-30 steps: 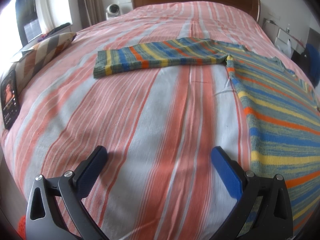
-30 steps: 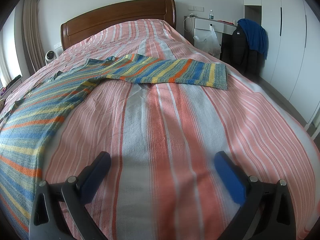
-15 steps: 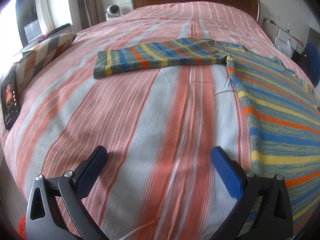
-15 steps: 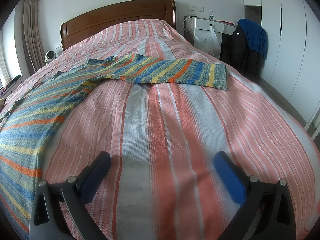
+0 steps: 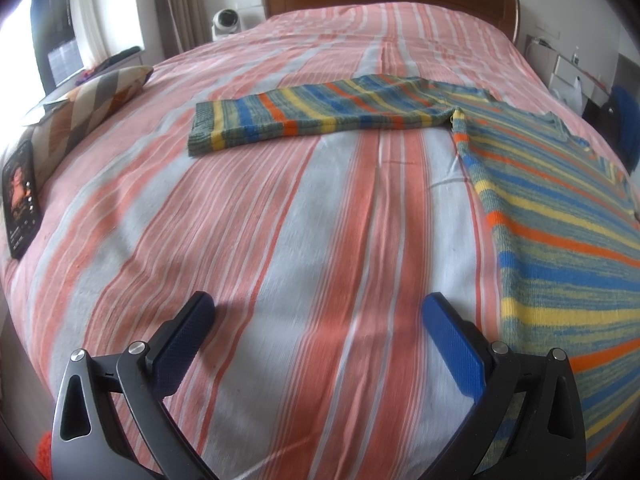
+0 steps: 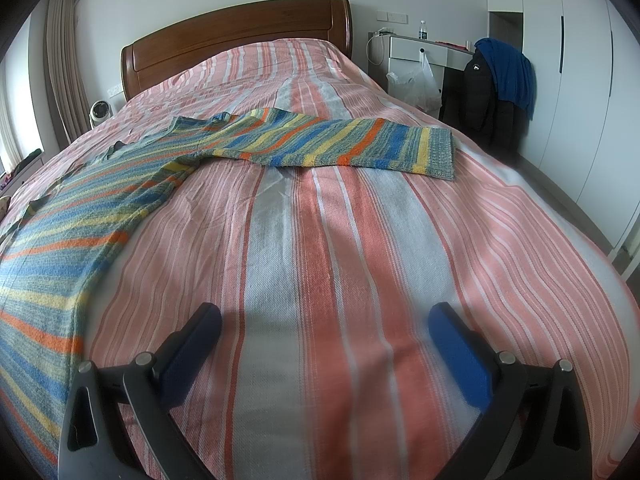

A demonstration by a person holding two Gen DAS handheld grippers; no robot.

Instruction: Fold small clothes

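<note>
On woven striped bedspread point(image 5: 320, 240), flat knitted striped sweater point(image 5: 560, 208), sleeves outstretched

Wooden headboard point(image 6: 240, 36), striped bedspread point(image 6: 340, 260), white wardrobe point(image 6: 580, 80), curtains point(image 6: 64, 60)

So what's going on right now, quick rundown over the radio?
Left gripper open, empty, low over bedspread. Right gripper open, empty too. Striped sweater spread flat between them, sleeves out, unfolded. Nothing blocking; phone off at left edge.
</note>
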